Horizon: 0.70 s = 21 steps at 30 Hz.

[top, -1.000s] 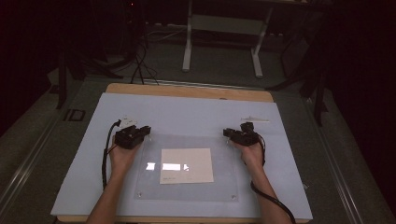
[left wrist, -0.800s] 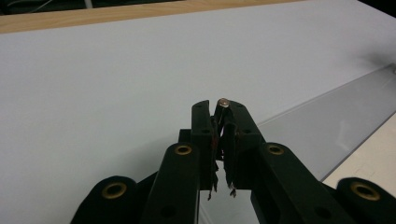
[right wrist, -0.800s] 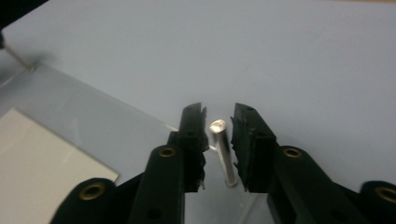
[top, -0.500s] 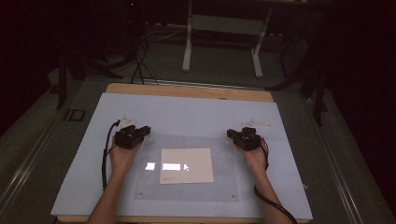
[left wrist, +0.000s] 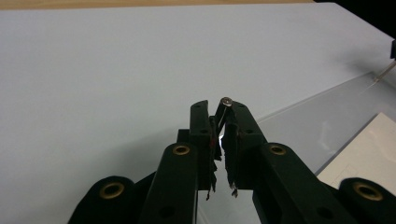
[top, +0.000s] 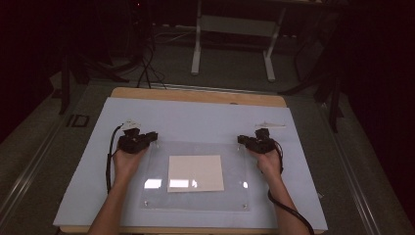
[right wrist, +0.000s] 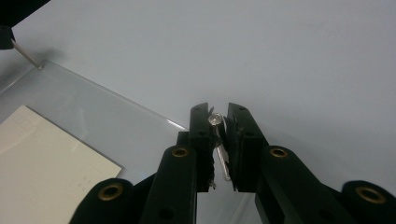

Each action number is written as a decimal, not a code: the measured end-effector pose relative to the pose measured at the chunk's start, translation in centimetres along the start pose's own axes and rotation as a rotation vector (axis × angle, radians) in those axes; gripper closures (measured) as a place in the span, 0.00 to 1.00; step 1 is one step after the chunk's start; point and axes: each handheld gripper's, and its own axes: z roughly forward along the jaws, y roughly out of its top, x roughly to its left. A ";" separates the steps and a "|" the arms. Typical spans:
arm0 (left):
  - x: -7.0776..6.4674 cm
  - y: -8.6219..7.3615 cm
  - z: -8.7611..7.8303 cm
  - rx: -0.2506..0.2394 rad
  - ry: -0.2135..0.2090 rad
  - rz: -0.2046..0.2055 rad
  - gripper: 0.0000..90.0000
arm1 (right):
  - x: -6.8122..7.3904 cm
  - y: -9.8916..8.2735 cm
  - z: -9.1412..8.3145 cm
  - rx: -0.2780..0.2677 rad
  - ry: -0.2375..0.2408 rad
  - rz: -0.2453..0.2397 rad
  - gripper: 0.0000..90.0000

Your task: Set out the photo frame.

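A clear, rectangular acrylic sheet (top: 195,174) lay flat on the pale blue-grey surface (top: 195,117), with a cream square card (top: 195,173) lying at the sheet's middle; whether the card was above or below the plastic could not be told. The left gripper (top: 149,137) sat at the sheet's far left corner, its jaws closed to a narrow gap around a small silver pin with a round head (left wrist: 226,103) that stood at that corner. The right gripper (top: 242,140) sat at the far right corner, likewise nearly closed on a second small silver pin (right wrist: 215,120); its jaws had just been opening slightly with the pin between them. Both hands rested on the surface just beside the sheet's side edges.
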 end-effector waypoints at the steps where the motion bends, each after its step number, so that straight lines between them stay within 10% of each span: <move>1: 0.2 0.2 0.1 0.007 -0.009 -0.007 0.91 | -0.1 0.2 0.1 0.008 0.003 0.009 0.91; 11: 2.5 1.1 1.6 0.011 -0.120 -0.143 0.92 | -1.2 2.1 1.1 0.082 0.023 0.074 0.93; 21: 2.8 3.0 2.8 0.120 -0.075 -0.148 0.96 | -0.5 3.7 2.0 0.154 -0.099 0.003 0.87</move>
